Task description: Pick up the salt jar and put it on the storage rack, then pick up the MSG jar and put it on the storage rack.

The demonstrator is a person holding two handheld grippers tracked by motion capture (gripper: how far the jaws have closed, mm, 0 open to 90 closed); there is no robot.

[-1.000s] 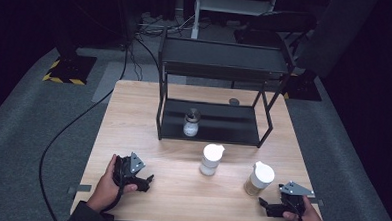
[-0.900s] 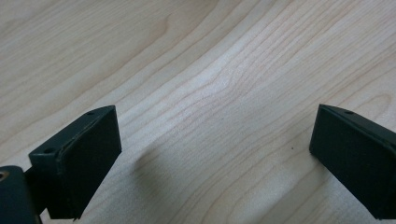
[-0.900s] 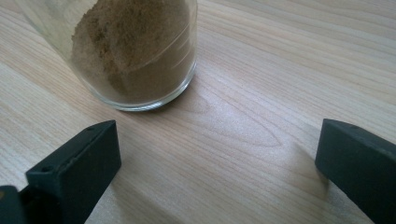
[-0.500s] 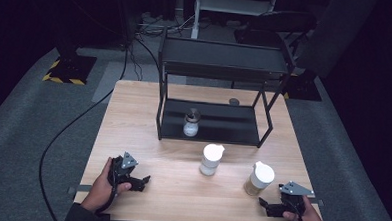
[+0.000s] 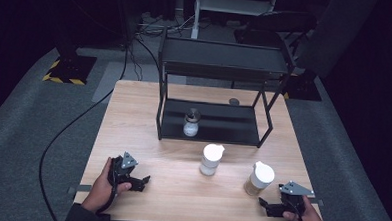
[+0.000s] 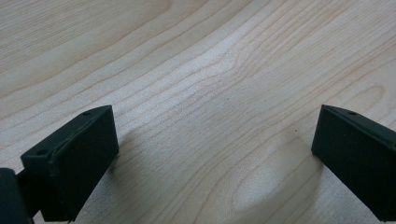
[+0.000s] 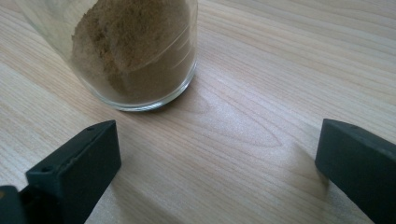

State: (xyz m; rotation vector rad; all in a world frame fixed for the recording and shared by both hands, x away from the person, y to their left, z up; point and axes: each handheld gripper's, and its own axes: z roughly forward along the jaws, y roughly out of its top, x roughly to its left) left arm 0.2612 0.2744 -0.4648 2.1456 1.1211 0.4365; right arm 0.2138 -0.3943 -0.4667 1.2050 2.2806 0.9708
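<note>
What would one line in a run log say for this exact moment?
left gripper: open, jaws just widened, empty | right gripper: open, empty, near brown-powder jar | white-lidded jar: mid-table | shaker: on rack lower shelf

floor: grey carpet | table: light wood | surroundings: dark | hazard-striped plate

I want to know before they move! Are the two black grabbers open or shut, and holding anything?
Left gripper: open, just widened, holding nothing, bare wooden table between its jaws.
Right gripper: open, empty, near the glass jar of brown powder.
</note>
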